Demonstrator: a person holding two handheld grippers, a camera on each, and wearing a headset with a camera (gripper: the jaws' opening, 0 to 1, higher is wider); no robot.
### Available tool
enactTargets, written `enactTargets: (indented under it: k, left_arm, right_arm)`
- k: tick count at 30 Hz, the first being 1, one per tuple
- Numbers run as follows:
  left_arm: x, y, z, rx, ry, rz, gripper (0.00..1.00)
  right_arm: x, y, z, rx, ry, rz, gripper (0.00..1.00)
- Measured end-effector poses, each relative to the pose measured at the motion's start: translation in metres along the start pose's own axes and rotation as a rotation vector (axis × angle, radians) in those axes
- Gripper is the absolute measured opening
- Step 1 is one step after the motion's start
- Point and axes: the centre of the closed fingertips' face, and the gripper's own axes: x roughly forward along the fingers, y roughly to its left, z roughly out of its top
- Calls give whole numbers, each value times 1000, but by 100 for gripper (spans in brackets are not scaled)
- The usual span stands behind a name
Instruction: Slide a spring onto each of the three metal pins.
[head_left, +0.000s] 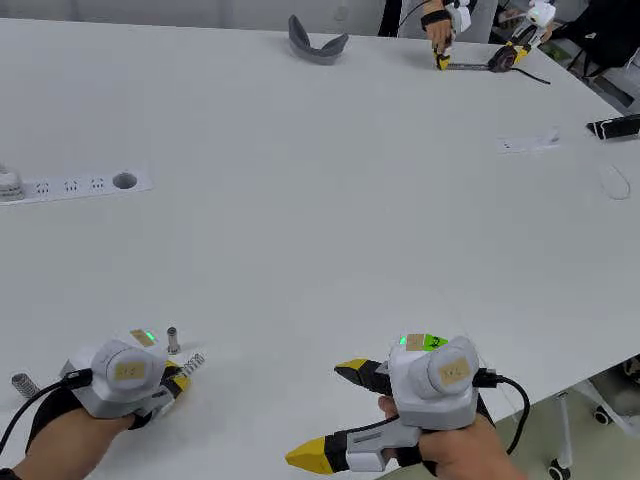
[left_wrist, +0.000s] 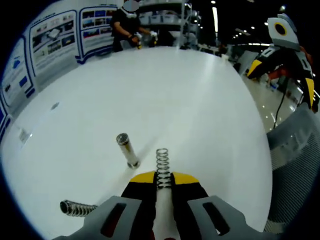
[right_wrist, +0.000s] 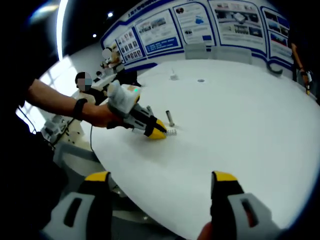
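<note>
A bare metal pin (head_left: 173, 340) stands upright on the white table (head_left: 320, 200) near the front left. My left gripper (head_left: 183, 372) is shut on a small spring (head_left: 192, 364) just right of the pin. In the left gripper view the spring (left_wrist: 162, 165) sticks out forward from between the jaws of the left gripper (left_wrist: 158, 176), apart from the pin (left_wrist: 127, 149). A second coiled piece (left_wrist: 77, 207) lies to the left; I cannot tell whether a pin is inside it. My right gripper (head_left: 328, 415) is open and holds nothing at the front right, and the right gripper (right_wrist: 160, 180) faces the left gripper (right_wrist: 150, 127).
A socket strip (head_left: 75, 185) is set into the table at the left. A grey curved object (head_left: 318, 45) lies at the far side, where another person's hand (head_left: 437, 25) works with grippers. A black device (head_left: 615, 127) sits at the right edge.
</note>
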Motion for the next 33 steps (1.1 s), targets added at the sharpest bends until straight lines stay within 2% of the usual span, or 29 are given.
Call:
enactTargets:
  k: [3,6,8,13,19,22,26,33]
  left_arm:
    - [-1,0,-2,21,9,10,11]
    - [-3,3,-5,-33,18,13,11]
    - [-4,3,-6,-27,18,12,10]
    - [-11,-4,-15,9,34,8,10]
    - [-22,-15,-26,9,36,2,10]
    - [-28,-17,-33,15,45,21,11]
    - [-33,-16,-40,-17,37,32,11]
    - [-35,-14,-42,-73,28,43,12]
  right_arm:
    - [0,1,1,-3,-1,-1,83]
    - [0,2,3,-2,-3,-1,83]
    - [0,3,3,-6,-4,-2,83]
    - [0,3,3,-2,-8,1,83]
    - [1,6,4,-10,-8,7,83]
    - [3,9,6,-21,-6,13,83]
    - [6,12,9,-24,-10,21,84]
    - [6,15,15,-42,-19,28,84]
